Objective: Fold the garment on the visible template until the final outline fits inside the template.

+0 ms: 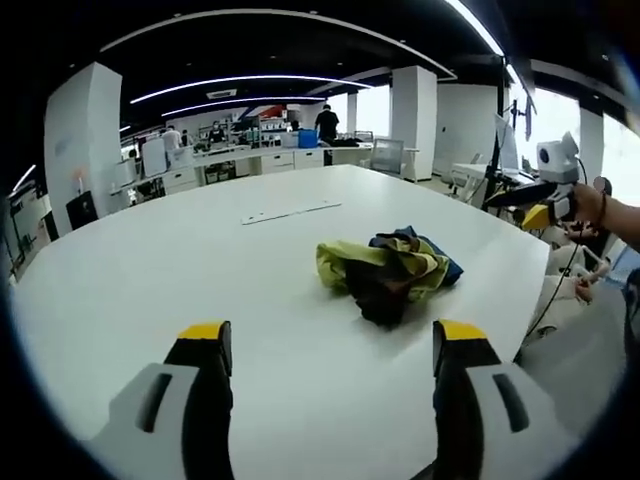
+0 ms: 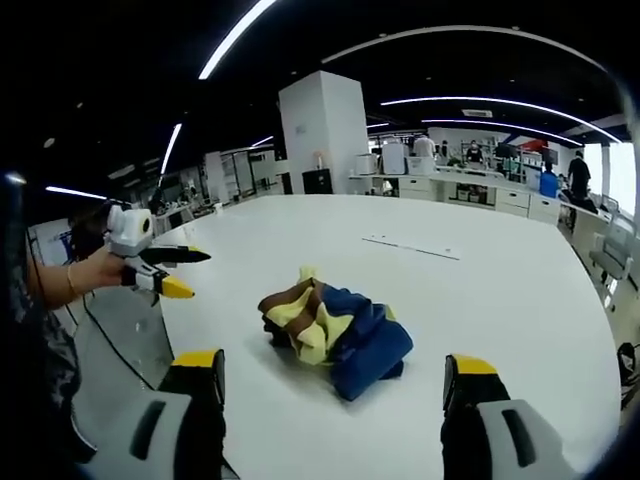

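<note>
A crumpled garment (image 1: 390, 265), yellow-green, dark brown and blue, lies bunched on the white table (image 1: 200, 260). In the left gripper view my left gripper (image 1: 332, 340) is open, its yellow-tipped jaws wide apart short of the garment and holding nothing. From the right gripper view, the same garment (image 2: 335, 325) lies just ahead of my open right gripper (image 2: 335, 365). A pale flat strip (image 1: 290, 211) lies on the table beyond the garment; the strip (image 2: 412, 246) also lies past it in the right gripper view. Each gripper is held off the table's edge by a hand: the right gripper (image 1: 545, 205), the left gripper (image 2: 172, 272).
The table edge (image 2: 170, 330) curves close to both grippers. Cables hang beside the edge near a person's arm (image 1: 620, 215). Office desks (image 1: 260, 158), white pillars (image 2: 322, 130) and people stand far behind the table.
</note>
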